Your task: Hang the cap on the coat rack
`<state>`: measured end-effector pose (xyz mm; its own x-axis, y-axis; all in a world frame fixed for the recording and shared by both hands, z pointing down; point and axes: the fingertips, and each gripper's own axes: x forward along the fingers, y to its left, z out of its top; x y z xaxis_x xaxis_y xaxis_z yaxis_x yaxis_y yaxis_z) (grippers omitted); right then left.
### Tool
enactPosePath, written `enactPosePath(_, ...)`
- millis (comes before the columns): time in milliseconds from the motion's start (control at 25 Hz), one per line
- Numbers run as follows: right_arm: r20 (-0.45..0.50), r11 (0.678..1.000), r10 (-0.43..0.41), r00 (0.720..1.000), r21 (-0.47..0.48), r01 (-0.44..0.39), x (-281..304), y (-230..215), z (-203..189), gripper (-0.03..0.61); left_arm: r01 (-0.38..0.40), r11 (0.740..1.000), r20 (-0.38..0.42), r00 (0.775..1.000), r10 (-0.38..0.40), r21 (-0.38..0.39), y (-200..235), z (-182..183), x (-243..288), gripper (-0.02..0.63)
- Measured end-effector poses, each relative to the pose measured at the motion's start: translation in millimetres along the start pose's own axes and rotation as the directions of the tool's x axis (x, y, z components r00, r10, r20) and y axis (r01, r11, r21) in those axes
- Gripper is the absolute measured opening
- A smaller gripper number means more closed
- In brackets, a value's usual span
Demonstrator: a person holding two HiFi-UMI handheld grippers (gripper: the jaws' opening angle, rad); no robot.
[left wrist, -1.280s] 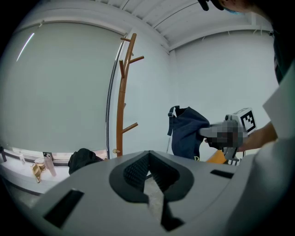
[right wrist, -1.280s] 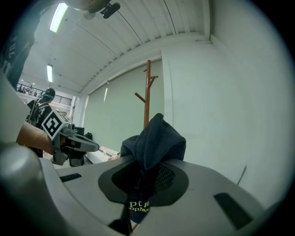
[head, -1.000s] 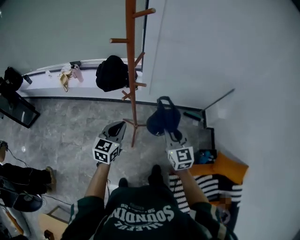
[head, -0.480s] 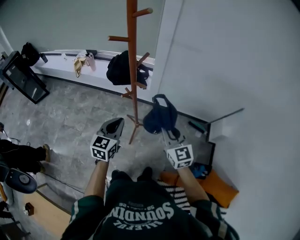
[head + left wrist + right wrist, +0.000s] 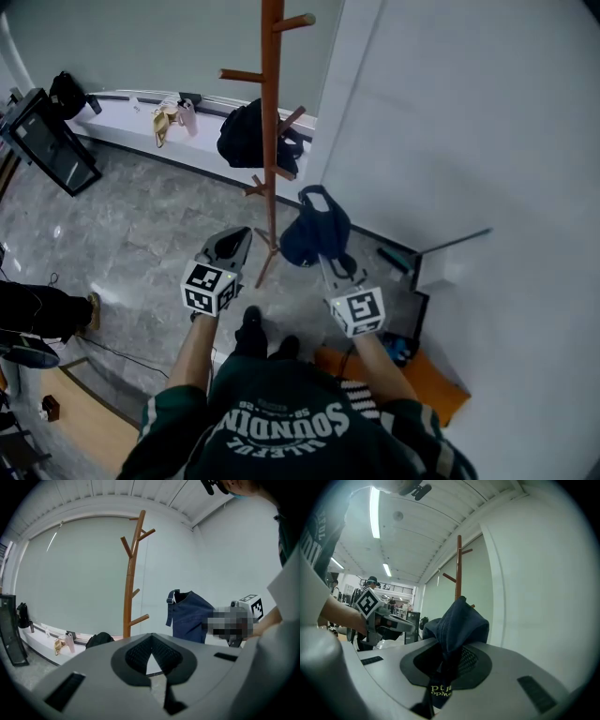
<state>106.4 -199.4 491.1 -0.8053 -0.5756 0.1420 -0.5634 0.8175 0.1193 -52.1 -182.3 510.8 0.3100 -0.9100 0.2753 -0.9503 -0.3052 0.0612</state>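
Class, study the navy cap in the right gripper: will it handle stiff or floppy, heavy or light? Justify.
Probably floppy: the cap folds and droops where the right gripper pinches it. Likely light, since that small pinch carries it. Its back strap hangs as a loose loop, which might catch a peg of the coat rack.

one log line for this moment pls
right gripper: shut on cap | left gripper: shut, empty | coat rack: cap not yet hung
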Motion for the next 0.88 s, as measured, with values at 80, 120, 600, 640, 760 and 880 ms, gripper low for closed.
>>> enactPosePath(80,0.004,1.000,0.002,1.000,-0.005,-0.002,5.4,-0.6,3.9,0.034,0.010,1.000,0.003,1.000,-0.010,-0.002,4.6,2.1,6.2,0.000)
enactPosePath(120,0.006,1.000,0.002,1.000,-0.005,-0.002,8.3,-1.0,5.4,0.034,0.014,1.000,0.004,1.000,-0.014,-0.002,7.2,3.1,9.2,0.000)
enactPosePath(600,-0.047,0.998,0.063,0.997,0.009,-0.062,33.3,5.0,-1.2,0.034,0.037,0.999,0.003,0.999,-0.037,-0.003,24.1,6.5,26.8,0.000)
enactPosePath(640,-0.059,0.997,0.073,0.996,0.011,-0.073,36.5,5.3,-4.5,0.034,0.038,0.999,-0.001,0.999,-0.038,-0.006,24.6,4.2,28.4,0.000)
enactPosePath(760,-0.080,0.995,0.094,0.992,0.028,-0.092,46.7,5.9,-12.3,0.034,0.037,0.999,-0.015,0.999,-0.038,-0.019,28.3,-4.3,31.4,0.000)
enactPosePath(880,-0.092,0.994,0.100,0.991,0.053,-0.096,58.9,8.6,-19.2,0.034,0.032,0.999,-0.026,0.999,-0.033,-0.033,37.6,-12.9,28.4,0.000)
